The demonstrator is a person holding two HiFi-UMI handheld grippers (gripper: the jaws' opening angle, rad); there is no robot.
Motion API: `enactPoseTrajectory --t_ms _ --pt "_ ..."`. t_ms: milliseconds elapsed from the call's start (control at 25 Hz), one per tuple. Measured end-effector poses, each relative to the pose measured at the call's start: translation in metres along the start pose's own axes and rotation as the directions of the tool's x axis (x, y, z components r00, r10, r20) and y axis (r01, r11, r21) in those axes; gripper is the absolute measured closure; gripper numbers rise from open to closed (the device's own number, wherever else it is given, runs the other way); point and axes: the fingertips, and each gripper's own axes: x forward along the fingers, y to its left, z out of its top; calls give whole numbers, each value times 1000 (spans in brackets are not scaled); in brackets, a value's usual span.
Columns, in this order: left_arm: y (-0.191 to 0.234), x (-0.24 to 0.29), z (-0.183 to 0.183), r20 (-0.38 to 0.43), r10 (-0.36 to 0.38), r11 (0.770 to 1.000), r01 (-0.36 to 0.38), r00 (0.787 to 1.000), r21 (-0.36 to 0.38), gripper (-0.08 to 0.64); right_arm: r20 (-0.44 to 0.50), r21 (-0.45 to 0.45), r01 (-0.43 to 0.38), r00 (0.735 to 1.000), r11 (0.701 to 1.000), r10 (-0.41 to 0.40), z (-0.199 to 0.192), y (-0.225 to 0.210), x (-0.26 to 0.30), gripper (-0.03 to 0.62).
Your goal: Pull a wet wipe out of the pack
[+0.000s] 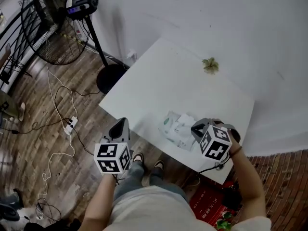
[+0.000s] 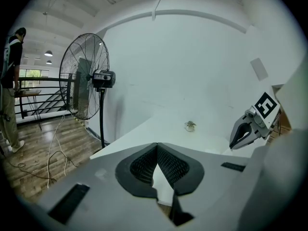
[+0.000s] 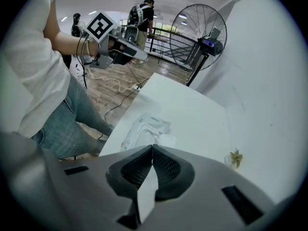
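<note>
Wet wipe pack [image 1: 177,129] lies flat on the white table [image 1: 168,76], close to the front edge nearest the person and toward the right half of that edge. It is a pale, soft packet with green print. Something white and crumpled shows on its top face, but whether that is a raised flap or a sheet cannot be told. The right gripper [image 1: 196,128] hangs just beside the pack on its right, its jaws pointing toward it but not touching. In the right gripper view the two ribbed pads are pressed together at their tips with nothing between them, and the pack shows beyond them on the tabletop. The left gripper [image 1: 120,125] is held off the table, over the wooden floor [image 1: 43,143] just outside the front left edge, well apart from the pack. Its own view shows its jaws likewise clenched tip to tip and empty, aimed across the table toward the white wall [image 2: 202,61]. A small dried sprig [image 1: 210,65] sits near the table's far edge by the wall. A standing fan [image 1: 53,28] is on the floor to the left, with cables and a power strip [image 1: 70,124] trailing near it. Another person [image 2: 9,81] stands in the background by a railing.
</note>
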Motion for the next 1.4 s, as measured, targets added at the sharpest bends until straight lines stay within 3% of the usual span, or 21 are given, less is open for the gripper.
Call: enactPoseTrajectory --t_ms 640,800,920,1040,1120,1280,1400 --pt "-14 22 27 37 -93 996 92 995 20 557 56 175 99 992 980 -110 0 -15 -50 588" --pt "-20 32 34 34 -128 991 127 991 32 557 89 256 139 982 957 -167 -2 -19 -66 588" --pt "-29 41 41 33 -162 986 161 986 48 557 130 359 183 961 915 -243 -4 -26 -81 588" --pt "-44 52 49 33 -205 977 202 978 68 557 154 493 237 923 837 -352 -12 -36 -98 588" --pt "-57 61 56 32 -240 968 236 970 88 557 162 589 274 882 760 -443 -21 -42 -109 588" --pt "-83 75 71 26 -314 941 307 949 142 557 127 759 329 773 563 -622 -43 -50 -128 588" --pt "-102 82 81 26 -353 923 343 935 172 557 41 851 368 665 375 -746 -65 -52 -146 588"
